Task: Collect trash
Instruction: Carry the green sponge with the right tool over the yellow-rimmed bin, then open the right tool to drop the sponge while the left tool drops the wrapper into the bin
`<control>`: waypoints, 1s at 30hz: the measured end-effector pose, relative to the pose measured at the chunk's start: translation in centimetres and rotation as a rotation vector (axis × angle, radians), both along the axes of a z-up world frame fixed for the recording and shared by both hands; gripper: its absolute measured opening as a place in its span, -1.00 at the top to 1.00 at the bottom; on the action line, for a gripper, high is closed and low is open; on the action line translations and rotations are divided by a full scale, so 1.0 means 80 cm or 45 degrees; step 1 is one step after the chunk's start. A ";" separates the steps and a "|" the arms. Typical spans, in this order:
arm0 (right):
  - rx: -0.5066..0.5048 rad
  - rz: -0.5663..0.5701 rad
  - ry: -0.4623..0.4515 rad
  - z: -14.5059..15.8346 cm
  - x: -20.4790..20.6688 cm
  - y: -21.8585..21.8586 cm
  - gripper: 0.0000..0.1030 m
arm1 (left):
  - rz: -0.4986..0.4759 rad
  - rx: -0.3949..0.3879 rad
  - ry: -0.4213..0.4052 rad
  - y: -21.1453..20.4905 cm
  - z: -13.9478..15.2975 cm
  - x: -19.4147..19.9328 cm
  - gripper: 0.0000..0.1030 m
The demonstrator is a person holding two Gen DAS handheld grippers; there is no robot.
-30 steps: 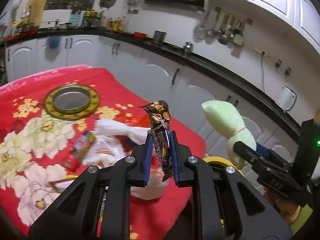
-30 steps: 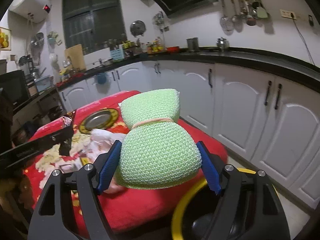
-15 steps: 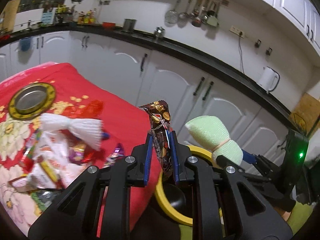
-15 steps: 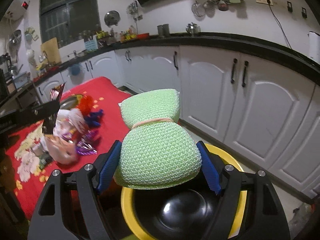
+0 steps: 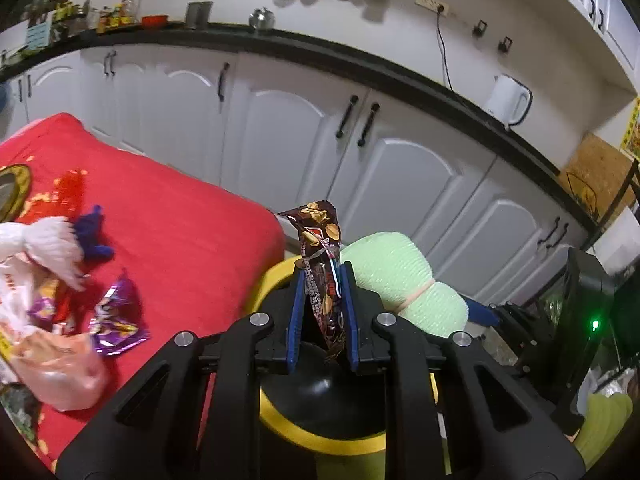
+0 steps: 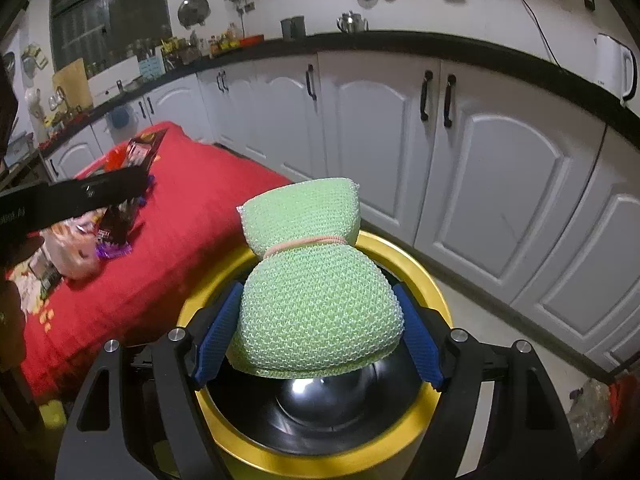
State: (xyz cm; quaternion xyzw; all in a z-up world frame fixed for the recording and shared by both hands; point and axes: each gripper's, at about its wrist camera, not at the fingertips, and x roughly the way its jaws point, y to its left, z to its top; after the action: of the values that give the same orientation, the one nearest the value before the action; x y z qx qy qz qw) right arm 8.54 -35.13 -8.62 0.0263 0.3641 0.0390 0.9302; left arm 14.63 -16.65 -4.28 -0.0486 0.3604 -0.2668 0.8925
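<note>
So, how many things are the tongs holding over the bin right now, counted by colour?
Brown: 1, the snack wrapper in the left tongs.
Green: 1, the mesh sponge in the right tongs.
Total: 2, both above the yellow bin.

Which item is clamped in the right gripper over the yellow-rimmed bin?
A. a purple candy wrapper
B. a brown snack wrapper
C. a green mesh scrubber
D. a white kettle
C: in the right wrist view the right gripper is closed on the green mesh scrubber above the yellow-rimmed bin.
</note>
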 end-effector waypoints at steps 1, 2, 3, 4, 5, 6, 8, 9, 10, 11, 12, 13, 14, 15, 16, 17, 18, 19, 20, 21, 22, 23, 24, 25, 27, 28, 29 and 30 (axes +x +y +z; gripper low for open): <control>-0.001 -0.002 0.010 -0.002 -0.001 -0.001 -0.42 | -0.008 0.003 0.010 -0.004 -0.003 0.002 0.76; 0.001 -0.006 0.022 -0.007 -0.003 -0.004 -0.42 | -0.019 0.005 0.023 -0.009 -0.008 0.004 0.76; 0.003 -0.008 0.031 -0.009 -0.003 -0.006 -0.42 | -0.024 0.007 0.029 -0.013 -0.010 0.005 0.76; 0.006 -0.011 0.044 -0.014 -0.004 -0.008 -0.42 | -0.029 0.011 0.037 -0.017 -0.013 0.007 0.75; 0.008 -0.014 0.054 -0.017 -0.005 -0.010 -0.42 | -0.036 0.015 0.047 -0.021 -0.017 0.008 0.75; 0.012 -0.017 0.062 -0.020 -0.006 -0.013 -0.43 | -0.040 0.017 0.054 -0.025 -0.020 0.009 0.75; 0.017 -0.019 0.072 -0.023 -0.006 -0.015 -0.43 | -0.048 0.021 0.068 -0.031 -0.024 0.011 0.75; 0.021 -0.020 0.077 -0.024 -0.005 -0.017 -0.43 | -0.053 0.026 0.077 -0.034 -0.027 0.013 0.75; 0.027 -0.022 0.084 -0.027 -0.005 -0.018 -0.44 | -0.056 0.026 0.081 -0.037 -0.028 0.013 0.75; 0.031 -0.023 0.089 -0.028 -0.004 -0.020 -0.46 | -0.058 0.027 0.084 -0.039 -0.028 0.013 0.75; 0.034 -0.023 0.098 -0.031 -0.004 -0.021 -0.50 | -0.058 0.028 0.088 -0.040 -0.029 0.014 0.74; 0.034 -0.026 0.104 -0.032 -0.003 -0.021 -0.51 | -0.058 0.026 0.092 -0.042 -0.030 0.015 0.70; 0.034 -0.032 0.110 -0.033 -0.002 -0.022 -0.53 | -0.057 0.023 0.093 -0.043 -0.030 0.016 0.55; 0.037 -0.038 0.114 -0.035 -0.001 -0.022 -0.58 | -0.053 0.020 0.090 -0.043 -0.030 0.016 0.34; 0.038 -0.047 0.121 -0.037 -0.001 -0.024 -0.60 | -0.047 0.021 0.084 -0.043 -0.029 0.015 0.26; 0.037 -0.054 0.127 -0.038 0.000 -0.025 -0.65 | -0.038 0.021 0.079 -0.042 -0.029 0.015 0.18; 0.038 -0.062 0.131 -0.039 0.000 -0.027 -0.66 | -0.029 0.021 0.080 -0.040 -0.029 0.015 0.12; 0.040 -0.067 0.133 -0.040 0.000 -0.028 -0.66 | -0.021 0.019 0.081 -0.039 -0.029 0.015 0.06; 0.041 -0.073 0.133 -0.040 0.000 -0.030 -0.66 | -0.013 0.017 0.082 -0.037 -0.029 0.016 -0.03; 0.043 -0.079 0.130 -0.040 -0.001 -0.031 -0.66 | 0.004 0.010 0.081 -0.033 -0.029 0.016 -0.08; 0.045 -0.084 0.127 -0.039 -0.001 -0.031 -0.66 | 0.020 0.003 0.081 -0.028 -0.028 0.015 -0.17; 0.047 -0.090 0.121 -0.038 -0.002 -0.032 -0.66 | 0.030 -0.004 0.082 -0.026 -0.027 0.015 -0.29; 0.049 -0.094 0.115 -0.036 -0.002 -0.031 -0.66 | 0.049 -0.015 0.081 -0.020 -0.025 0.015 -0.40; 0.050 -0.098 0.104 -0.034 -0.003 -0.031 -0.66 | 0.069 -0.029 0.080 -0.014 -0.024 0.014 -0.55; 0.053 -0.102 0.082 -0.028 -0.003 -0.031 -0.66 | 0.098 -0.050 0.072 -0.005 -0.019 0.013 -0.74; 0.054 -0.102 0.067 -0.025 -0.004 -0.031 -0.66 | 0.120 -0.051 0.060 0.000 -0.016 0.011 -0.78; 0.056 -0.102 0.054 -0.022 -0.005 -0.029 -0.66 | 0.142 -0.050 0.048 0.005 -0.012 0.010 -0.79; 0.056 -0.100 0.035 -0.018 -0.007 -0.028 -0.66 | 0.147 -0.054 0.041 0.009 -0.010 0.008 -0.79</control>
State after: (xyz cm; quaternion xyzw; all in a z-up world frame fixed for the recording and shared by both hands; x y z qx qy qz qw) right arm 7.99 -37.35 -10.03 0.0615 0.3745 0.0102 0.9251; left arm 15.31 -15.96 -5.10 -0.0925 0.3657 -0.2217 0.8992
